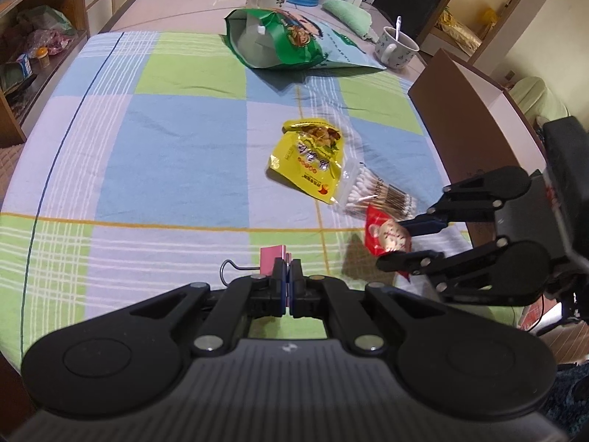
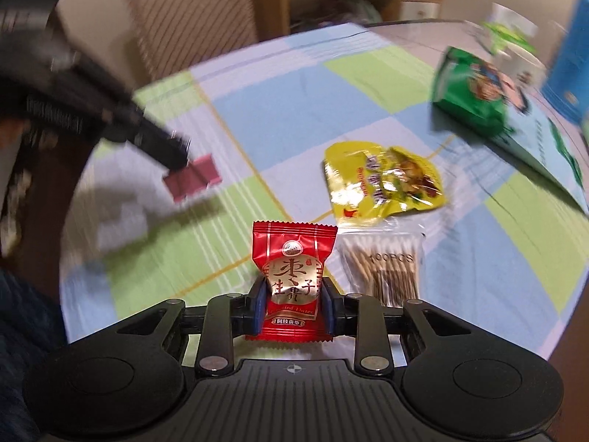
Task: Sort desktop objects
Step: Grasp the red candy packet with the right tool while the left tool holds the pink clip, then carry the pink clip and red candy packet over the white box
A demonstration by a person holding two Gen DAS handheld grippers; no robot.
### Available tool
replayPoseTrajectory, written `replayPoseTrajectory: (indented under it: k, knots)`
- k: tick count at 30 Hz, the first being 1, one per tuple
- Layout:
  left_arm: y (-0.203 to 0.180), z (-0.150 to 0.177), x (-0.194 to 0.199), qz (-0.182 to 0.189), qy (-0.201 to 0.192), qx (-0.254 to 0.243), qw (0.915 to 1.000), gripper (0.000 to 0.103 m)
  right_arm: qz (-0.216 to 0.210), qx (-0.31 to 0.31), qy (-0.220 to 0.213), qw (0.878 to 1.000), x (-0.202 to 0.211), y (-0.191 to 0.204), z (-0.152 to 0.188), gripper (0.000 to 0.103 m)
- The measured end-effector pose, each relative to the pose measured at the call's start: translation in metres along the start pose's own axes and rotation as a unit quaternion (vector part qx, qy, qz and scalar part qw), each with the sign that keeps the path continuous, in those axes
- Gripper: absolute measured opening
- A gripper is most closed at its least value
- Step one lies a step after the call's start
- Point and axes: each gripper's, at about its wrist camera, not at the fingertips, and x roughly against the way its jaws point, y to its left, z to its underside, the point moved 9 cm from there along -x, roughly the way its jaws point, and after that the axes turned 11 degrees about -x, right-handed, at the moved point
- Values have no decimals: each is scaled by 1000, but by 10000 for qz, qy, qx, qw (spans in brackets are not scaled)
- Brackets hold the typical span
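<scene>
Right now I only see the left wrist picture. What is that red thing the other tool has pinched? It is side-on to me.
Observer: A sealed red packet. The right wrist view shows its front, with gold characters and a line ending in "Dates".
Operator: Is it held properly?
Observer: The right gripper has its blue-padded fingers pressed on both side edges of the packet's lower half, and the packet stands upright.
Operator: And the pink thing in front of me?
Observer: A pink binder clip. From the right wrist view its body sticks out past the left gripper, though that part is blurred.
</scene>
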Motion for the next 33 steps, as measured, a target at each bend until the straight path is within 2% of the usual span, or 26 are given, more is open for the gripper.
replayPoseTrajectory:
  k: [4,14,25,33]
  knots:
    - [-12,-8,6,28,-63,-209,9998,0,-80,-509,-290,9983,27,-3,-4,29]
    - [-57,-35,14,41,-89,-1017,9948,0,150,-1259,-881,9880,102,-21,7,29]
    - [-140,-76,6,332,-322,-1908,9805,0,678,-1975,-1388,9681,181,-69,39,29]
    - [-200,-108,4,514,-549,-2375,9685,0,1014,-2418,-1635,9511,230,-109,66,29]
